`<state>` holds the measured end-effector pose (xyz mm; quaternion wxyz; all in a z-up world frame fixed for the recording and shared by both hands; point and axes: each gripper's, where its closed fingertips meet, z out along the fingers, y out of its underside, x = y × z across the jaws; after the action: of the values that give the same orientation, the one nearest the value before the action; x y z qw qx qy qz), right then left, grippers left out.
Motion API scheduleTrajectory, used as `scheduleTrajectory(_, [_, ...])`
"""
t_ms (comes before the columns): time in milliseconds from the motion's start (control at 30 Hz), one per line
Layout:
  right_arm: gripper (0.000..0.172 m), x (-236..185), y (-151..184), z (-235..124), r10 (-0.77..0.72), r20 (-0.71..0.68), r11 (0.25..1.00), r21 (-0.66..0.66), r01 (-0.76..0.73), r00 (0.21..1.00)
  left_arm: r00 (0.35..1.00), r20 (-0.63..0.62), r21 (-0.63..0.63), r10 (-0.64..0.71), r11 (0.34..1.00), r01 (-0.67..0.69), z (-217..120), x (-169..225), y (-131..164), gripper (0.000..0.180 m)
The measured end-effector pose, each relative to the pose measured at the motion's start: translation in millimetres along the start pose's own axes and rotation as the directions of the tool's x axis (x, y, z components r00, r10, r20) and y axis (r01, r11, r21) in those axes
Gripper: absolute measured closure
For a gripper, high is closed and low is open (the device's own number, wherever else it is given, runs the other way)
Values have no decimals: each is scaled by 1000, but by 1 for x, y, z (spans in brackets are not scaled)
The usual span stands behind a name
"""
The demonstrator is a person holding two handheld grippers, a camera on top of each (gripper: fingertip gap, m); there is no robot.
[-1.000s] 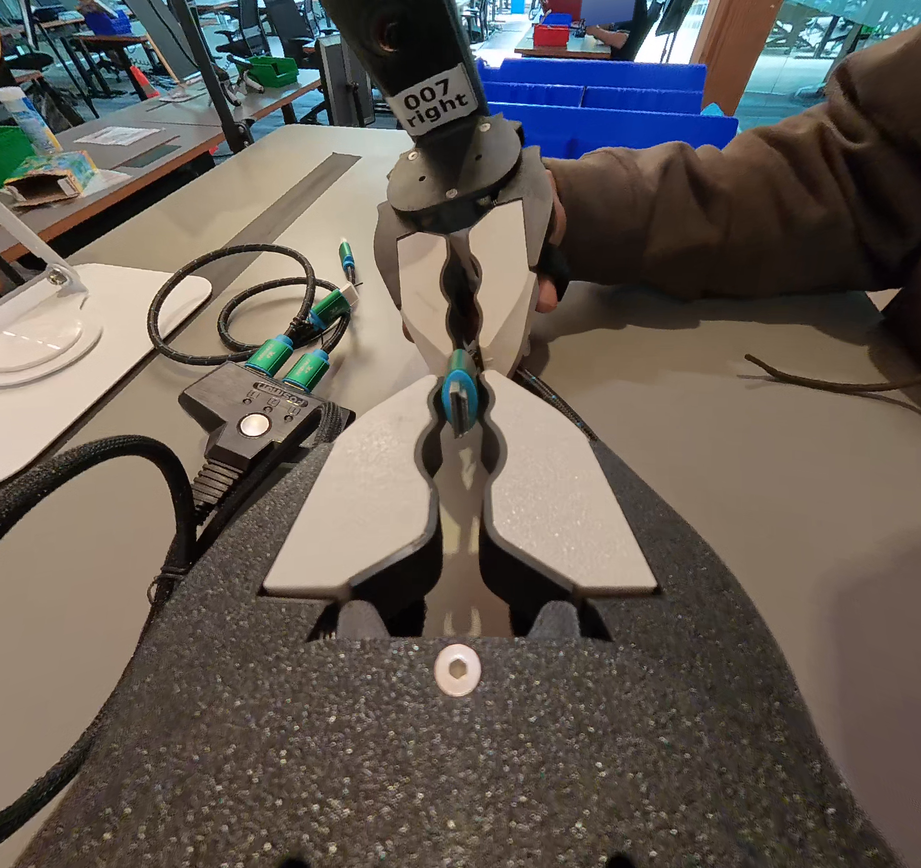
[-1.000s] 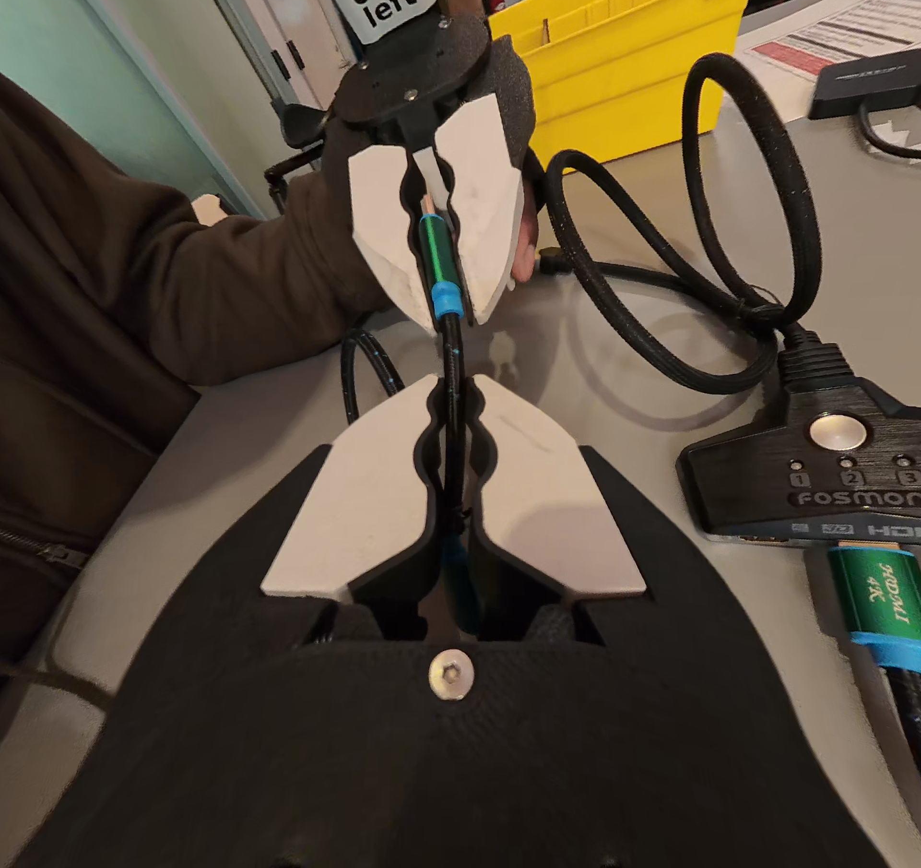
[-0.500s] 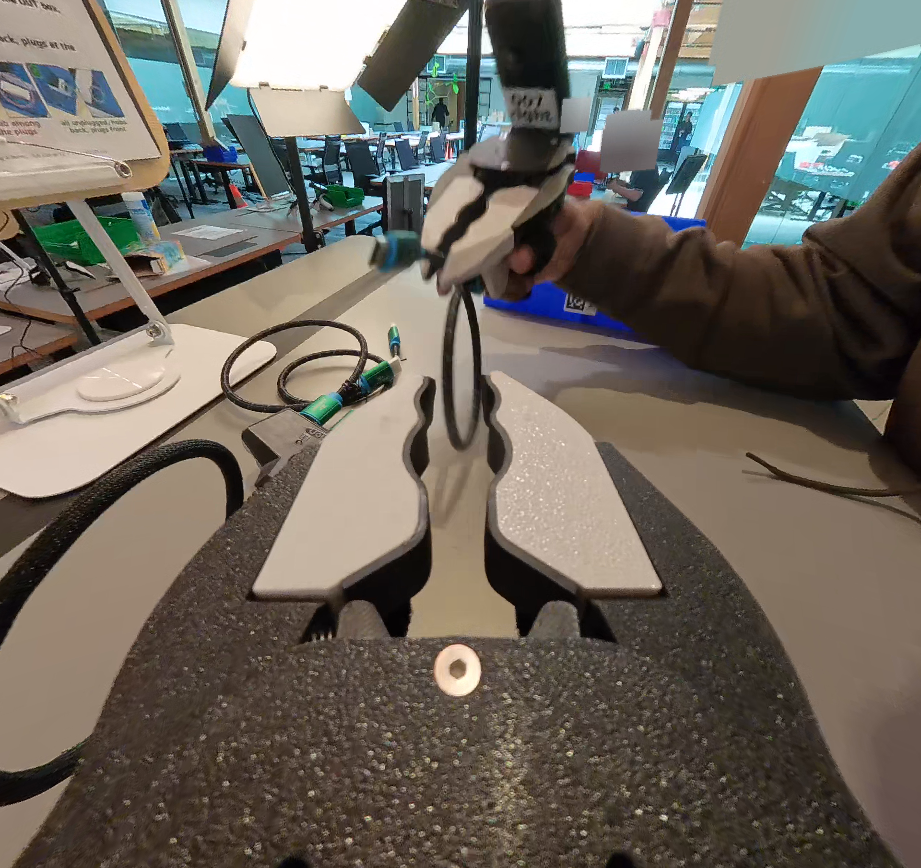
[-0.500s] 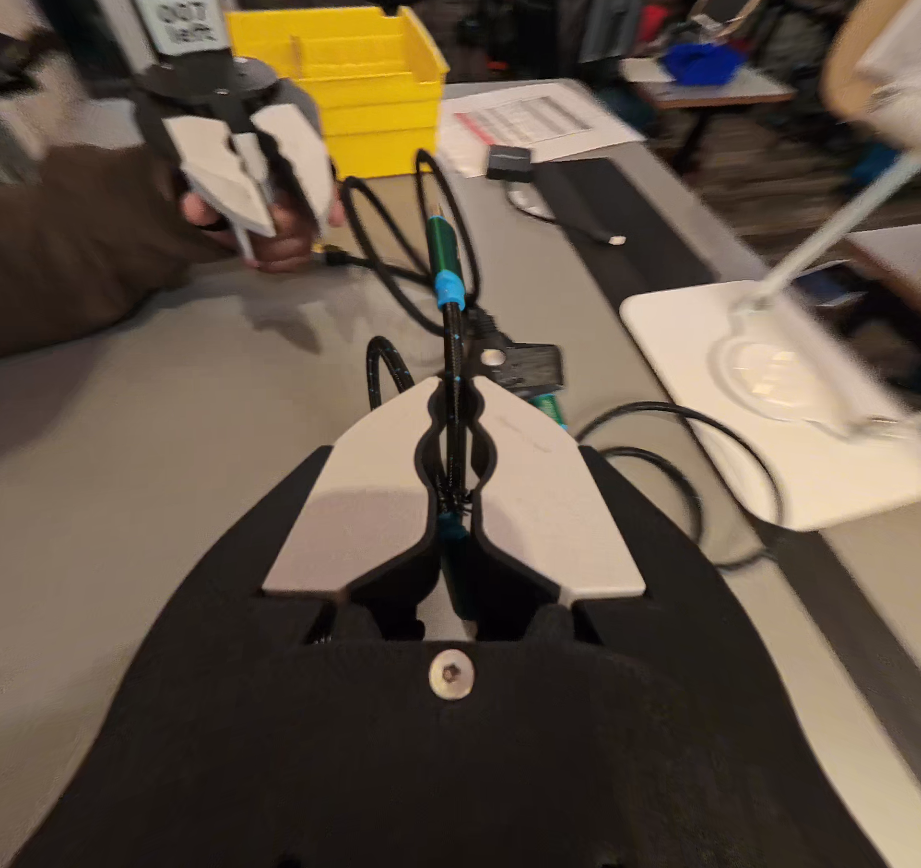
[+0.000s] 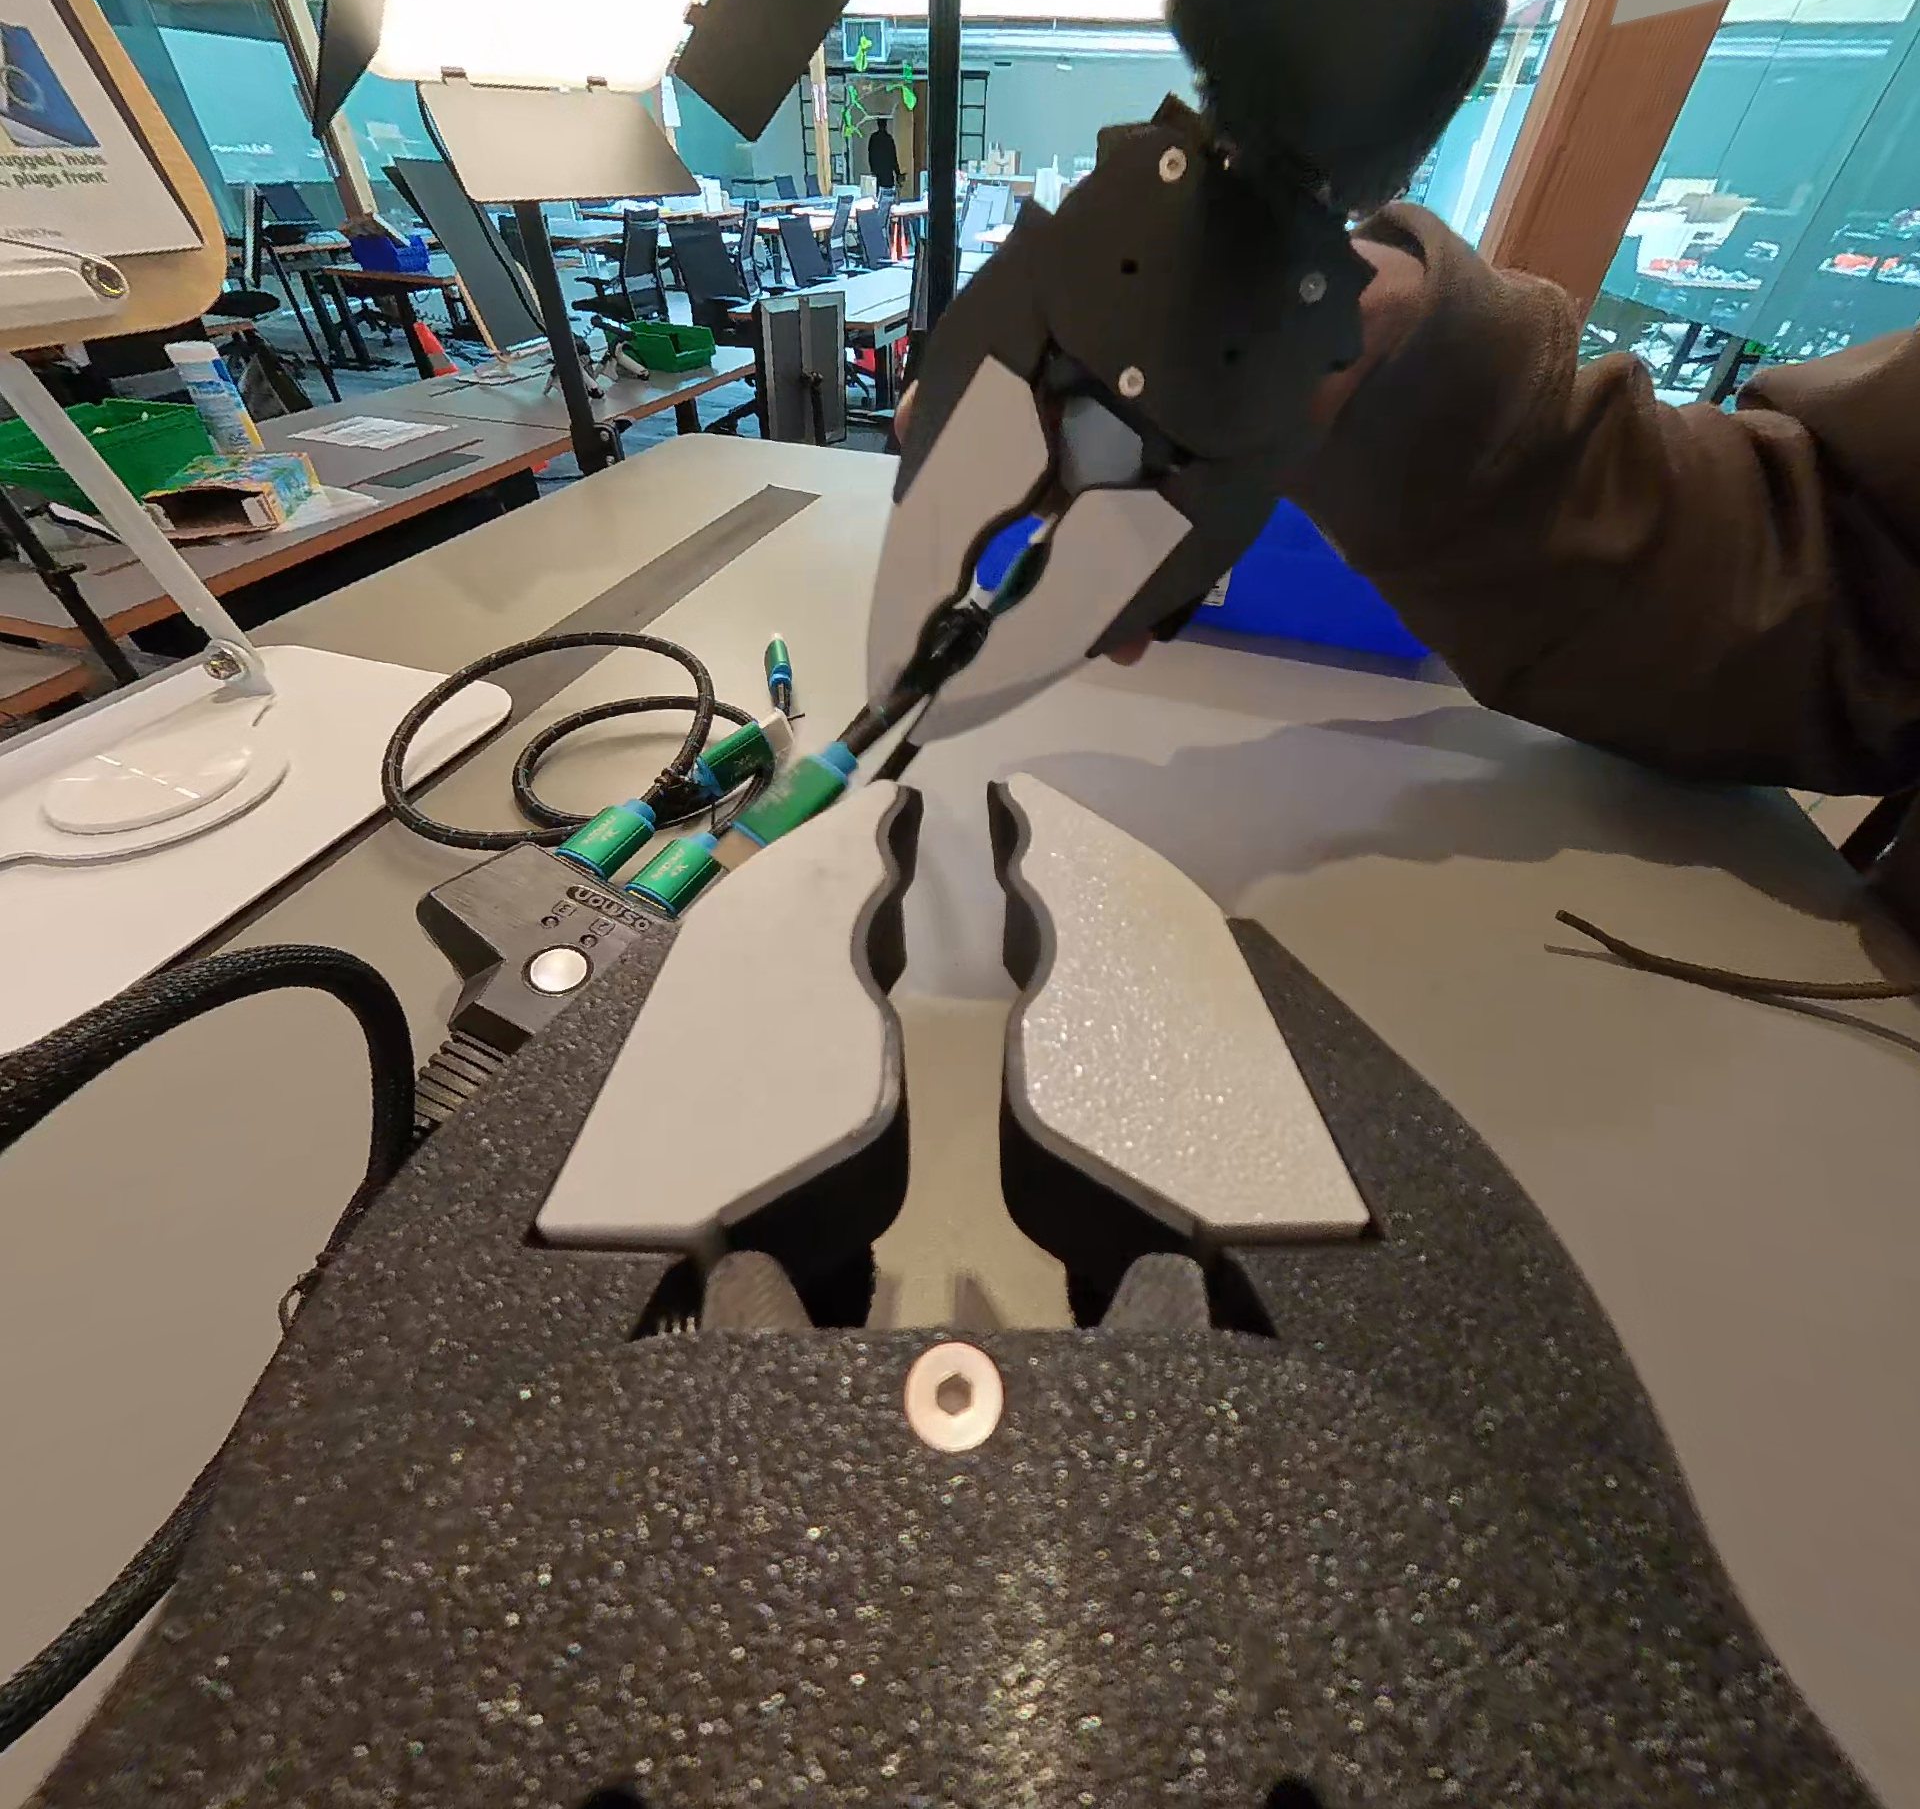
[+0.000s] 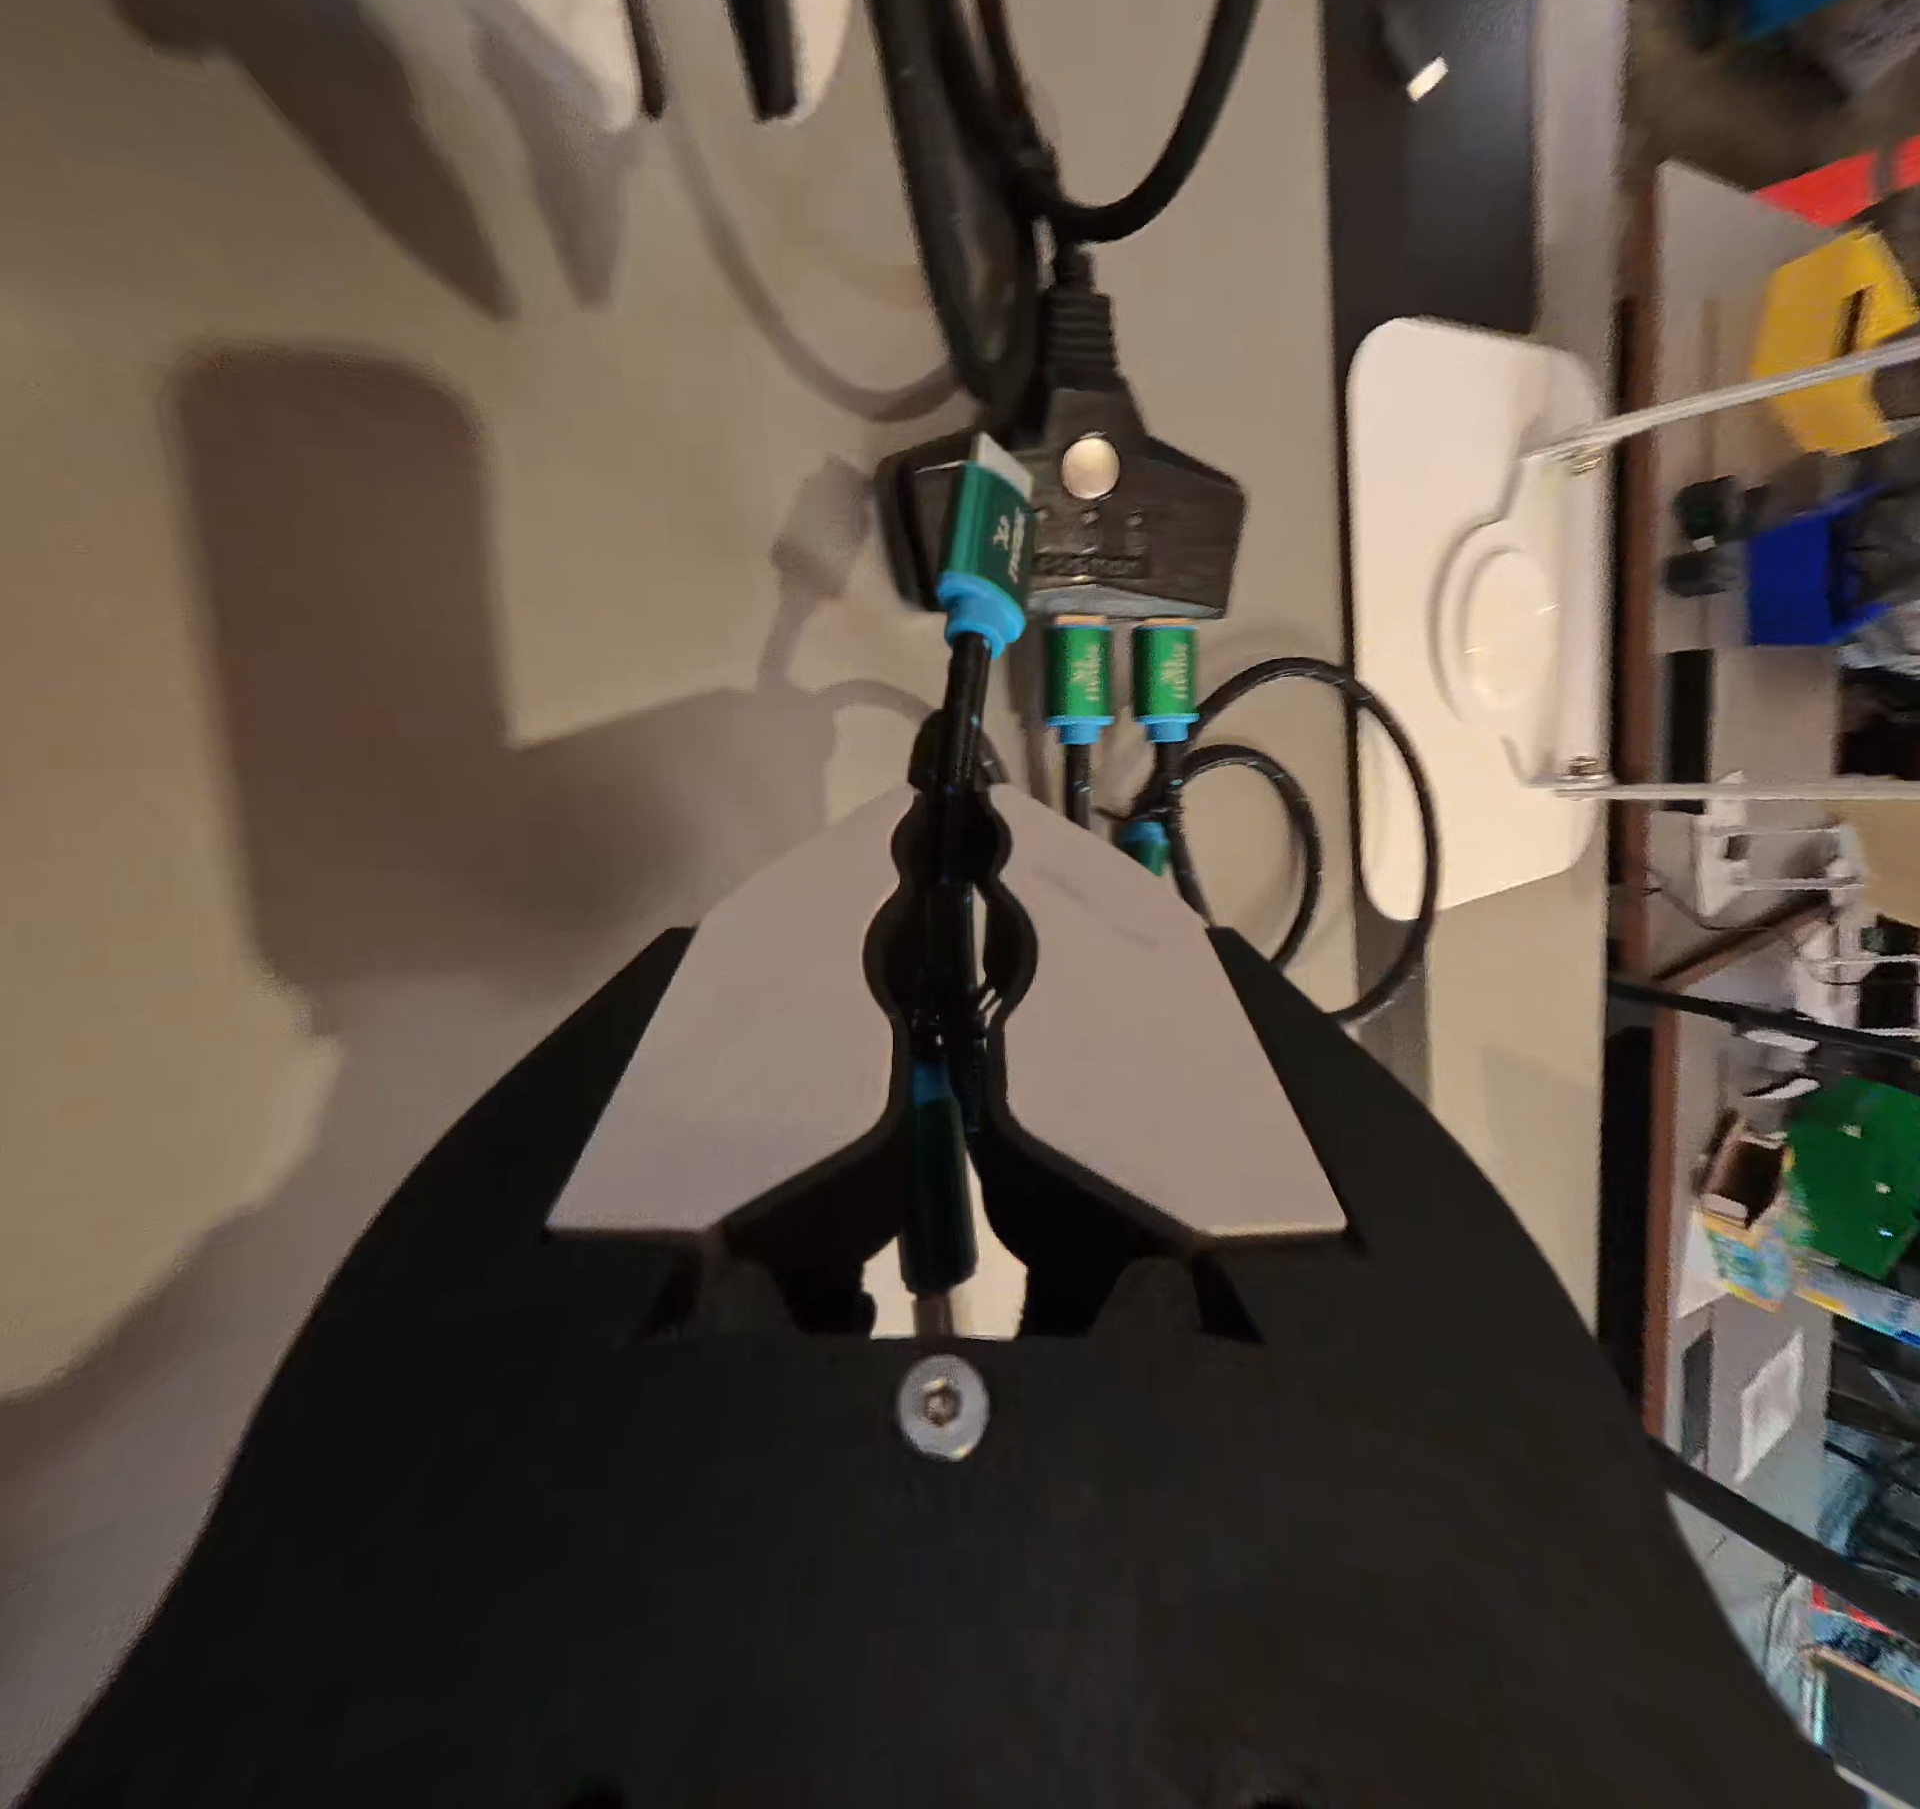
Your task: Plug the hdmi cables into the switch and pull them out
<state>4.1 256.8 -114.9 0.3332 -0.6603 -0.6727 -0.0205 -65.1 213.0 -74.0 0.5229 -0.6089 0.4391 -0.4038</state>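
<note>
My right gripper [image 6: 951, 814] is shut on a black braided cable [image 6: 961, 720]. The cable's green plug with a blue collar [image 6: 987, 533] sticks out ahead of the tips, over the left corner of a black switch box [image 6: 1143, 512]. The cable's other green plug [image 6: 940, 1188] lies deep between the fingers. Two green plugs [image 6: 1077, 668] [image 6: 1169, 668] sit in the box. In the left wrist view the right gripper [image 5: 904, 720] points the plug [image 5: 795, 803] down at the box [image 5: 530, 938]. My left gripper [image 5: 951, 803] is open and empty just right of it.
A white lamp base [image 5: 156, 751] stands left of the box. A thick black cable [image 5: 208, 990] leaves the box towards me. Coiled braided cables [image 5: 551, 751] and a loose green plug [image 5: 777, 660] lie behind it. A thin dark cord [image 5: 1714, 970] lies at the right. A blue bin [image 5: 1309, 585] stands behind. There is about 10 cm between the tips of the two grippers.
A second ago my left gripper pinched the green plug while the right held the cable. The left let go and drew back. The right swung the plug up, then down to the box.
</note>
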Motion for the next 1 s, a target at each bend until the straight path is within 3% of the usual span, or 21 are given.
scheduleTrajectory(133, [163, -32, 7, 9, 44, 187, 999, -38, -38, 981, 1000, -19, 9, -4, 1000, 4, 3, 3, -1, 167])
scheduleTrajectory(233, [149, -55, 1, 9, 88, 349, 996, -3, -93, 933, 999, -41, -4, -4, 1000, 4, 8, 8, 1, 166])
scheduleTrajectory(367, [138, -54, -14, -4, 71, 393, 984, 124, -129, 917, 998, -66, -9, -18, 1000, 18, 13, 11, 4, 165])
scheduleTrajectory(433, [133, -35, -25, -10, 89, 343, 955, 238, -179, 935, 997, -69, -11, -25, 1000, 24, 14, 11, 5, 165])
scheduleTrajectory(533, [132, 21, -24, -2, 226, 121, 895, 365, -255, 966, 997, -67, -13, -35, 999, 34, 15, 10, 5, 165])
scheduleTrajectory(600, [129, 50, -3, 13, 275, -64, 910, 338, -238, 959, 997, -64, -20, -39, 999, 38, 16, 10, 7, 165])
scheduleTrajectory(667, [127, 56, 18, 33, 214, -179, 956, 241, -168, 960, 997, -63, -26, -43, 999, 41, 17, 10, 8, 165])
scheduleTrajectory(800, [124, 38, 40, 67, 84, -184, 995, 71, -72, 979, 997, -63, -45, -48, 998, 45, 20, 10, 12, 164])
scheduleTrajectory(1000, [134, 33, 40, 81, 129, -185, 991, 68, -119, 974, 996, -53, -58, -68, 996, 65, 21, 7, 15, 164])
